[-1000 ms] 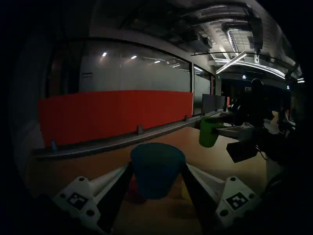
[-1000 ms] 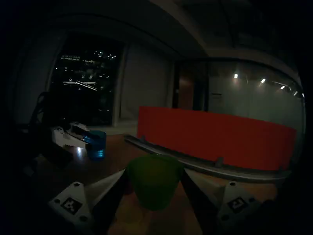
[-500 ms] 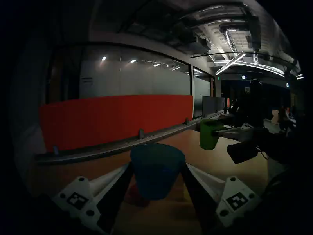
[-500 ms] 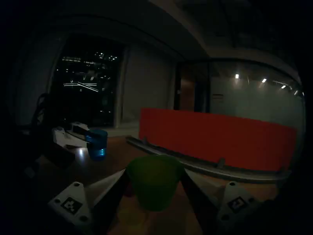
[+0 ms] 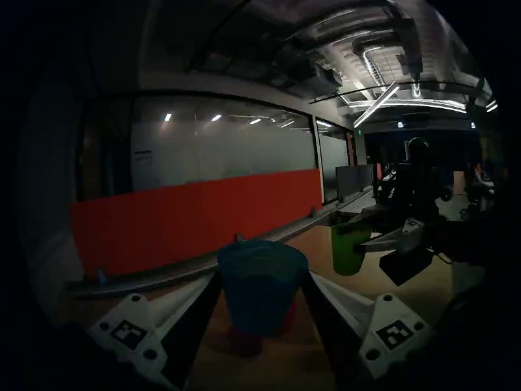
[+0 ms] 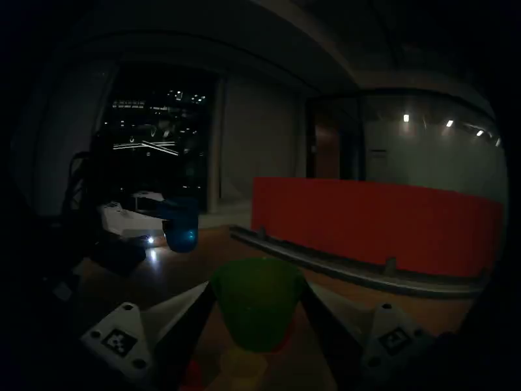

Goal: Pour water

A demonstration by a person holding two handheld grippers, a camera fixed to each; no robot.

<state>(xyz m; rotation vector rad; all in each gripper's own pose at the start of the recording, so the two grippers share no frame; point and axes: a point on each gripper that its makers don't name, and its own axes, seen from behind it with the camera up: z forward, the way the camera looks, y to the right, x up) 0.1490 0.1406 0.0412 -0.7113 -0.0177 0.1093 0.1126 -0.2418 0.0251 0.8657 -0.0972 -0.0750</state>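
Note:
In the left gripper view a blue cup (image 5: pixel 262 287) stands upright between my left gripper's (image 5: pixel 262 306) white fingers, which press on both its sides above the wooden table (image 5: pixel 312 241). Farther right hangs a green cup (image 5: pixel 348 246) held by the other gripper. In the right gripper view that green cup (image 6: pixel 258 304) sits upright between my right gripper's (image 6: pixel 258 319) fingers, shut on it. At the left of that view the blue cup (image 6: pixel 182 231) is held in the far gripper, lifted off the table. Whether either cup holds water is hidden in the dim light.
An orange divider panel (image 5: pixel 195 212) with a metal rail (image 5: pixel 215 262) runs along the table's far edge. A dim reddish object (image 5: pixel 244 339) lies on the table under the blue cup. A person's dark figure (image 5: pixel 417 182) stands at the right. The room is dark.
Both cups have risen off the table. In the right gripper view the blue cup moved up and rightward; in the left gripper view the green cup shifted lower and tilted slightly.

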